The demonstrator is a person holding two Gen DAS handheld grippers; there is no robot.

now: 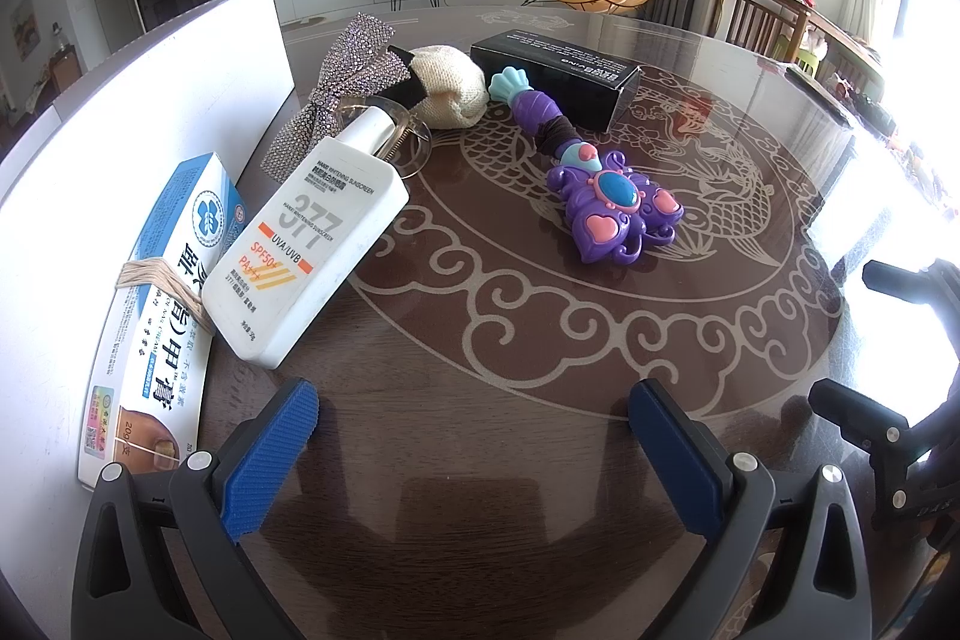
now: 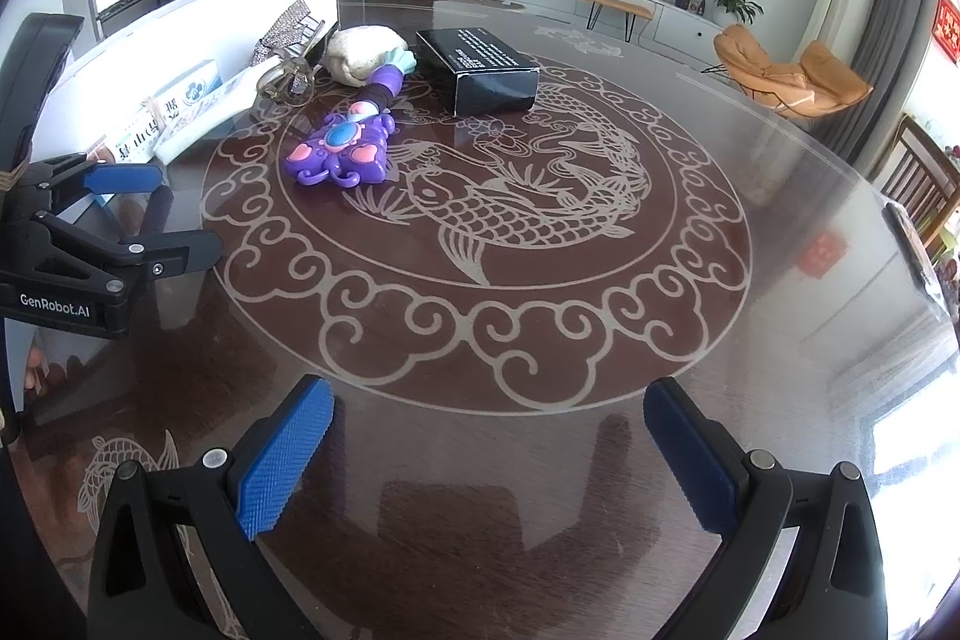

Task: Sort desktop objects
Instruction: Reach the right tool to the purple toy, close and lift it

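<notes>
My left gripper (image 1: 474,436) is open and empty above the dark table, just right of a white sunscreen bottle (image 1: 306,256) that leans on a blue-white ointment box (image 1: 162,316). A purple toy wand (image 1: 594,184) lies ahead, with a black box (image 1: 552,76), a cream knitted pouch (image 1: 450,91) and a rhinestone bow clip (image 1: 342,94) behind. My right gripper (image 2: 489,436) is open and empty over the table. In its view the wand (image 2: 345,145) and black box (image 2: 486,67) lie ahead, and the left gripper (image 2: 129,202) shows at the left.
A white tray wall (image 1: 180,88) runs along the table's left side behind the objects. The round glass table top (image 2: 600,328) carries a fish pattern. Wooden chairs (image 1: 756,16) stand at the far right edge.
</notes>
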